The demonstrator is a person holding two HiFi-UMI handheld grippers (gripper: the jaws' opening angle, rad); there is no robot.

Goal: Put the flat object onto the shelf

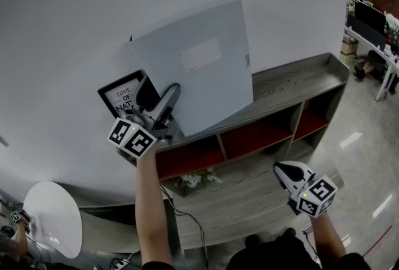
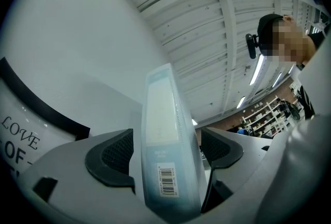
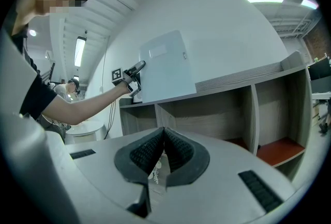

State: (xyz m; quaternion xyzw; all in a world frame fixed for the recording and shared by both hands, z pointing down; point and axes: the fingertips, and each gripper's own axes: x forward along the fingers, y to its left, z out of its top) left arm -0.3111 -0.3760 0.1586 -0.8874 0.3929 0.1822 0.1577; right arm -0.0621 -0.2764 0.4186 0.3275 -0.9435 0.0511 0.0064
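Right gripper [image 1: 283,169]: low in front of shelf [image 1: 299,81], jaws pressed together, empty | left gripper [image 1: 161,95]: at shelf top's left end, jaws spread wide, pads clear of the box edge between them | grey file box [image 1: 199,69]: upright on shelf top against wall [image 1: 93,13], beside framed picture [image 1: 121,97]

text: "LOVE / OF / NAT…" on framed sign [image 1: 121,95], left of centre, rest covered | barcode sticker [image 2: 166,180] on file box [image 2: 164,114] spine, lower centre: digits too small | front label [image 1: 200,55]: nothing legible
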